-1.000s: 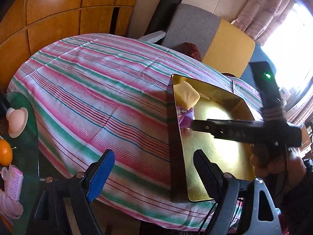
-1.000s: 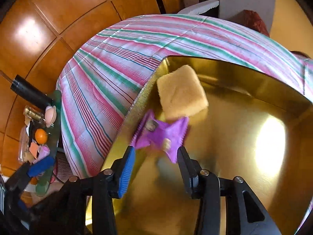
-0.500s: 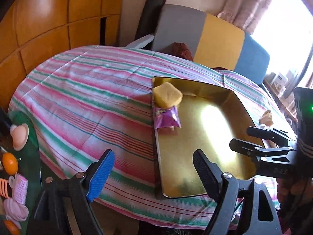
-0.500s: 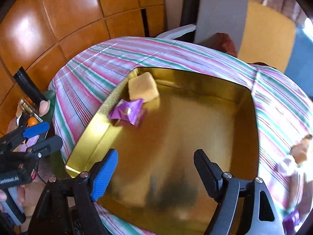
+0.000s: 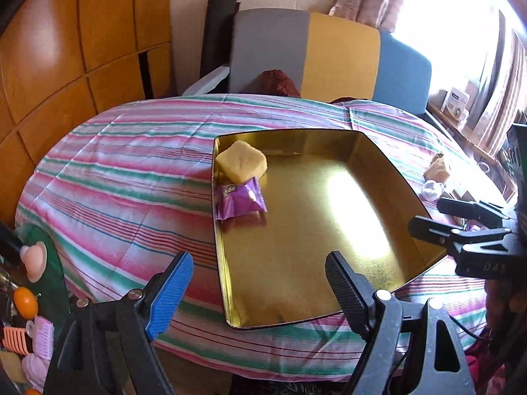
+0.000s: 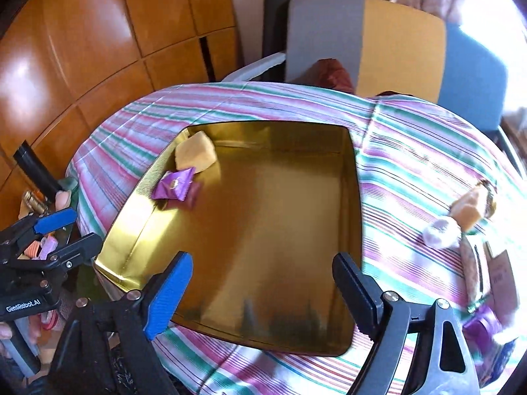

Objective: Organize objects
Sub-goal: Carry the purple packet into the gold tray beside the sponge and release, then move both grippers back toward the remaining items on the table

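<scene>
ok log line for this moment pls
left hand-held gripper: open, empty | right hand-held gripper: opening, empty | gold tray: holds yellow sponge, purple packet | striped cloth: snacks loose

small items (image 6: 461, 220) right of the gold tray (image 6: 357, 197) are blurred; the purple packet (image 6: 484, 322) smears at the frame edge.

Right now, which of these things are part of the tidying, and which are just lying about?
Part of the job:
- gold tray
- yellow cake block in the tray
- purple snack packet in the tray, touching the block
- loose wrapped snacks on the striped cloth

Just lying about:
- colour-block chair
- small orange fruit
- dark roll by the wall
</scene>
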Available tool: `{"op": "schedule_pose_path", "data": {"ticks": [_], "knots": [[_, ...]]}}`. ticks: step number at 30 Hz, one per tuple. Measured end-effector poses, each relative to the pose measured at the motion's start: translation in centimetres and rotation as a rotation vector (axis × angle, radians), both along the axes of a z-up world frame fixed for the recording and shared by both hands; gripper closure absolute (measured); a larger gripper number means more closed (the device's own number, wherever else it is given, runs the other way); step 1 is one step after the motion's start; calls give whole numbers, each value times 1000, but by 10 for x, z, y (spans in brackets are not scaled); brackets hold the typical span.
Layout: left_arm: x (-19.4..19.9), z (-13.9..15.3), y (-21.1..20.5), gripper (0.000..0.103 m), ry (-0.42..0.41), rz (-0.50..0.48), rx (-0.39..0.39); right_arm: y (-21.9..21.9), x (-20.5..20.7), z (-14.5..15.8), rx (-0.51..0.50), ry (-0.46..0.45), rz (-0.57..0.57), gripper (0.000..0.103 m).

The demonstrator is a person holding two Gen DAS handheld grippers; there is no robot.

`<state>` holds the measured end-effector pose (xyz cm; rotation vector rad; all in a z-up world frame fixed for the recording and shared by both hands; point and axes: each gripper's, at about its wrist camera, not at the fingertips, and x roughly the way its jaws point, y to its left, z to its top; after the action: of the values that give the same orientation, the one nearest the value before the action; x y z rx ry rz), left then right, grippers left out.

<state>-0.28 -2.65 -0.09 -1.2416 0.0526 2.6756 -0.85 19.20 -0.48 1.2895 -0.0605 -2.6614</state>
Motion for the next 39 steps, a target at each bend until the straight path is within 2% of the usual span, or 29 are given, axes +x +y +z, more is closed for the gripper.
{"op": "schedule_pose_path", "data": {"ticks": [10, 16, 24, 31, 33, 39], "knots": [[3, 1, 14, 19, 4, -36, -16, 54, 21, 5, -14, 14, -124, 9], [2, 2, 21, 19, -1, -58, -3, 103, 40, 12, 21, 26, -235, 6], [0, 2, 33, 19, -8, -81, 7, 190, 77, 26, 73, 43, -457, 2], [0, 3, 46, 19, -3, -121, -8, 258, 110, 26, 46, 55, -656, 0], [-1, 4, 50, 19, 1, -133, -14, 275, 120, 21, 13, 61, -706, 0], [-1, 8, 68, 19, 10, -176, -25, 322, 146, -3, -327, 64, -838, 0]]}}
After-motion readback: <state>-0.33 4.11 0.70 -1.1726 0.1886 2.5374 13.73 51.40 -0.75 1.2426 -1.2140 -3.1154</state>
